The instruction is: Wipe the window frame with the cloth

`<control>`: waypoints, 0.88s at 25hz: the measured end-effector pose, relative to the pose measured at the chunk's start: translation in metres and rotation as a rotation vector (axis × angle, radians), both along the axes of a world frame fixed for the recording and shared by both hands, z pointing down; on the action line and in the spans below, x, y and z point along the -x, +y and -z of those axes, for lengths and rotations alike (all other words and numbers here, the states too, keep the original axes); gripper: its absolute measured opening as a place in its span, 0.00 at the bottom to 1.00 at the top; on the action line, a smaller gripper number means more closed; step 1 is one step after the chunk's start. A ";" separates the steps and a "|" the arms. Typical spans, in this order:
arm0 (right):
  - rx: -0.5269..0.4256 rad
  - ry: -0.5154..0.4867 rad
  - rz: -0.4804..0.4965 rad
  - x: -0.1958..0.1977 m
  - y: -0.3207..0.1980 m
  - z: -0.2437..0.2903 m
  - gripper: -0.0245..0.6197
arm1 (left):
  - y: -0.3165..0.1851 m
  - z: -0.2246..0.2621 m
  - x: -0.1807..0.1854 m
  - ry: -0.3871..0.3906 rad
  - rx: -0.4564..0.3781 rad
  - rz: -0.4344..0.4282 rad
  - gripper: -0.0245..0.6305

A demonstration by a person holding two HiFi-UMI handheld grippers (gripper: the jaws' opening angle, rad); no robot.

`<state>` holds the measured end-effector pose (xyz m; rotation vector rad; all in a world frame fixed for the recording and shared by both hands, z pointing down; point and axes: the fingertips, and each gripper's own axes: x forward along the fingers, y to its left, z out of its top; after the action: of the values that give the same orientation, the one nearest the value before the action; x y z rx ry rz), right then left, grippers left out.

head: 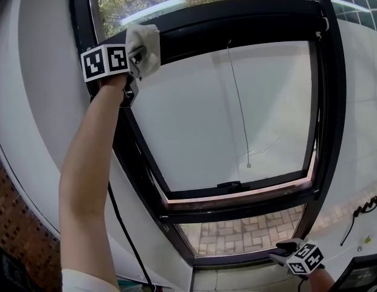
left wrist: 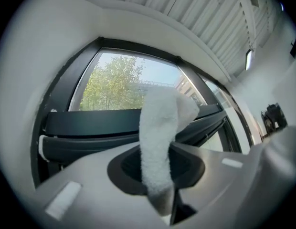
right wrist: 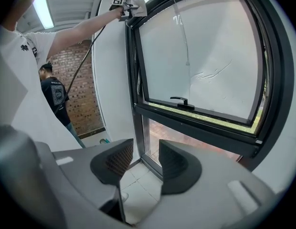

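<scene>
Left gripper (left wrist: 157,168) clamping cloth (left wrist: 160,128), window frame (left wrist: 90,124)

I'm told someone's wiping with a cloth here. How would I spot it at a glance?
Find the big dark window frame and follow its top bar to the left corner, where a raised arm reaches up. There the left gripper is shut on the cloth, the only soft, fluffy white thing against the black frame.
</scene>
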<state>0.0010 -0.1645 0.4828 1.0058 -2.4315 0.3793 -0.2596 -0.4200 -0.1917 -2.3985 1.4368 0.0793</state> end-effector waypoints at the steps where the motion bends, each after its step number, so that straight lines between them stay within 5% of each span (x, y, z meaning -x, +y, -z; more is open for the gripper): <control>1: 0.005 -0.001 -0.006 0.005 0.001 -0.002 0.30 | -0.001 0.001 0.010 -0.007 -0.003 0.010 0.19; 11: 0.032 0.006 -0.045 0.038 0.006 -0.007 0.30 | -0.004 0.001 0.101 -0.153 -0.038 0.148 0.19; 18: 0.043 0.018 -0.030 0.060 0.006 -0.010 0.30 | 0.015 0.018 0.140 -0.403 -0.167 0.363 0.19; 22: 0.055 0.026 -0.011 0.071 0.006 -0.013 0.30 | 0.020 0.019 0.151 -0.479 -0.192 0.423 0.19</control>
<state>-0.0699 -0.1582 0.4960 0.9948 -2.3802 0.4311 -0.4102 -0.4004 -0.2109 -1.7571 1.5692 -0.4110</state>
